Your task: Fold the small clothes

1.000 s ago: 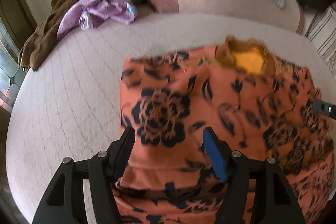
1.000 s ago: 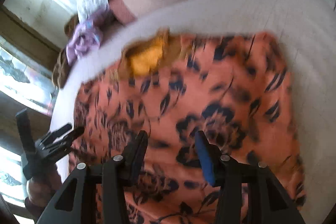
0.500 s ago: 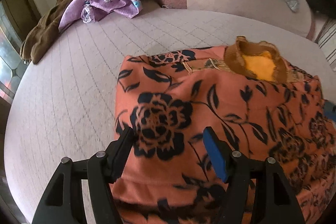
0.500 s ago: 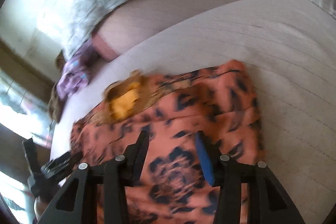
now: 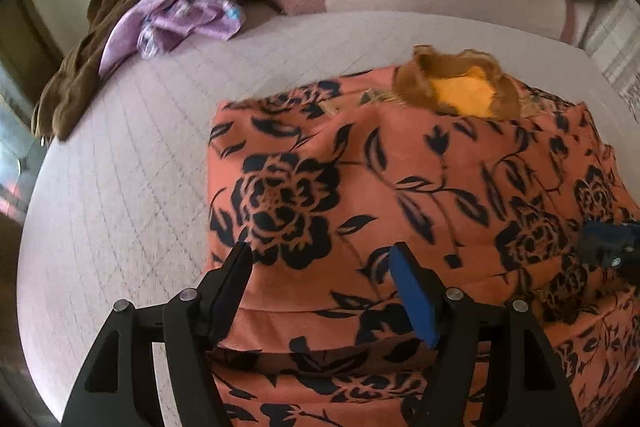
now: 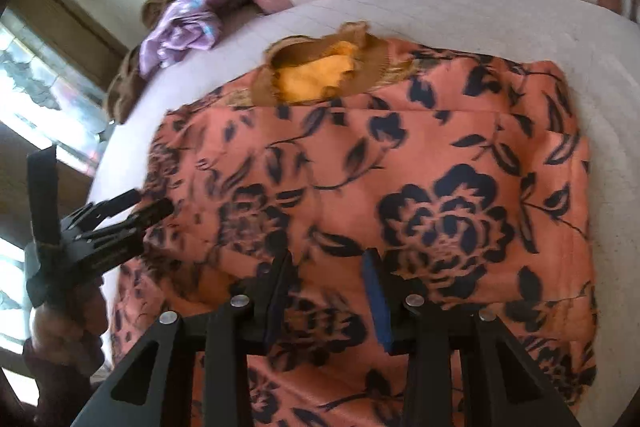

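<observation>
Pink bed [image 5: 120,187], floral garment [image 5: 400,167] under gaping left tongs [image 5: 320,259], closing right tongs [image 6: 328,267].

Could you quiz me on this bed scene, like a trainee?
1. True or false: the orange floral garment hangs in the air.
2. What colour is the lining at its collar?
3. Which lies beside the purple cloth: A) a brown garment, B) a green towel, C) a red sock?

Key: 1 false, it lies on the bed. 2 yellow. 3 A.
</observation>
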